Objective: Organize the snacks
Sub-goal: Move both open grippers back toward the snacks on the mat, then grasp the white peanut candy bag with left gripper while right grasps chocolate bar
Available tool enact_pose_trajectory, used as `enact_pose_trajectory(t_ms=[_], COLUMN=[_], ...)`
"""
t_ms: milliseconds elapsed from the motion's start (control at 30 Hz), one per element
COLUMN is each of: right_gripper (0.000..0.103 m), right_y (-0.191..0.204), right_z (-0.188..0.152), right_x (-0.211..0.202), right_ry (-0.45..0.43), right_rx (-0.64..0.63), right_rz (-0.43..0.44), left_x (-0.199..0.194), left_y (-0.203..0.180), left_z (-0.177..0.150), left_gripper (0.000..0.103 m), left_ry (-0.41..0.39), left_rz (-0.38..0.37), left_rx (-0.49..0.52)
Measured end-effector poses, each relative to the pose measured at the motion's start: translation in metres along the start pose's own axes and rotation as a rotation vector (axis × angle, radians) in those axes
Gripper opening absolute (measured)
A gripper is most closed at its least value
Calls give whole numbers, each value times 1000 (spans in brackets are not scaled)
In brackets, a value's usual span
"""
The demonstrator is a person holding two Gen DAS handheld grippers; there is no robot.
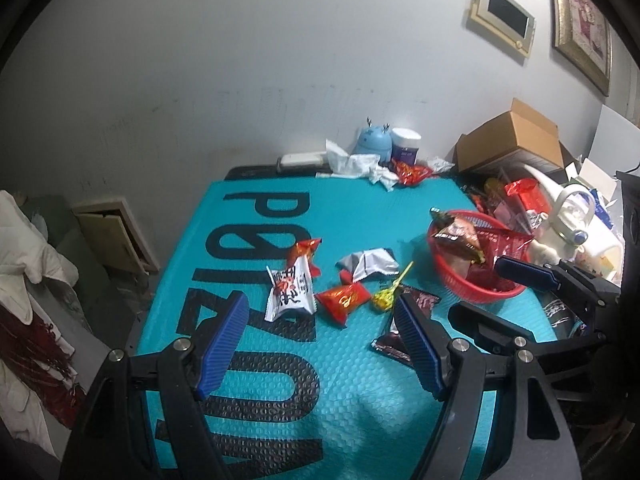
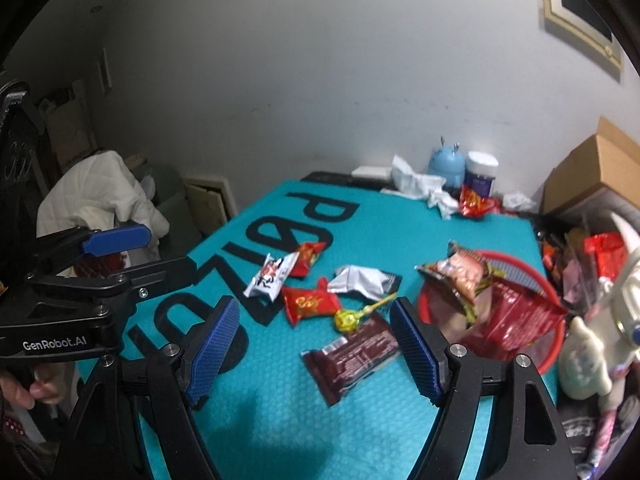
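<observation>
Both my grippers side by side, tilted fwd & down. Left gripper [image 1: 320, 340] jaws apart, nothing betw. them. Right gripper [image 2: 314, 348] same: jaws wide, empty. My left hand [image 2: 28, 388] wraps its handle.

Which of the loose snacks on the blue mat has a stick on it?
The yellow lollipop: it alone has a thin stick, pointing toward the silver wrapper. The others are flat sealed packets.

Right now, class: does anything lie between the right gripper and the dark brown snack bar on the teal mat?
Nothing visible does. The right gripper hangs open above the mat, and the brown snack bar lies flat in the gap between its fingers. The yellow lollipop sits just beyond the bar, not before it.
</observation>
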State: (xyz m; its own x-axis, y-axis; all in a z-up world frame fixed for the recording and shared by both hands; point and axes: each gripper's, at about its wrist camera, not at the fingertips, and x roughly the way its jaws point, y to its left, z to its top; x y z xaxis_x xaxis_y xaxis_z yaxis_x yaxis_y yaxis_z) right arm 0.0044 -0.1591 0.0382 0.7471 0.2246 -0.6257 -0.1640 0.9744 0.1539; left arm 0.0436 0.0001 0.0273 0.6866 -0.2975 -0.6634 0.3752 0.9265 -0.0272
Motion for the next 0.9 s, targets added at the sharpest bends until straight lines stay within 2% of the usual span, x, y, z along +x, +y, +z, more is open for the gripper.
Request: enact_pose_trajectory(t_ms=[533,900], right_gripper=[78,78], right_y=[-23,-41], right_z=[-32,-42], right_x=[66,98], right_ry=[189,263], right_rx=[116,210], right_rz=[-34,-50], left_x=[67,109], left_y=[21,34], left_z=[-15,-15], left_gripper=[74,74], left_ry=[129,195], left_rz=[-10,-31], left_rx=[-26,-51])
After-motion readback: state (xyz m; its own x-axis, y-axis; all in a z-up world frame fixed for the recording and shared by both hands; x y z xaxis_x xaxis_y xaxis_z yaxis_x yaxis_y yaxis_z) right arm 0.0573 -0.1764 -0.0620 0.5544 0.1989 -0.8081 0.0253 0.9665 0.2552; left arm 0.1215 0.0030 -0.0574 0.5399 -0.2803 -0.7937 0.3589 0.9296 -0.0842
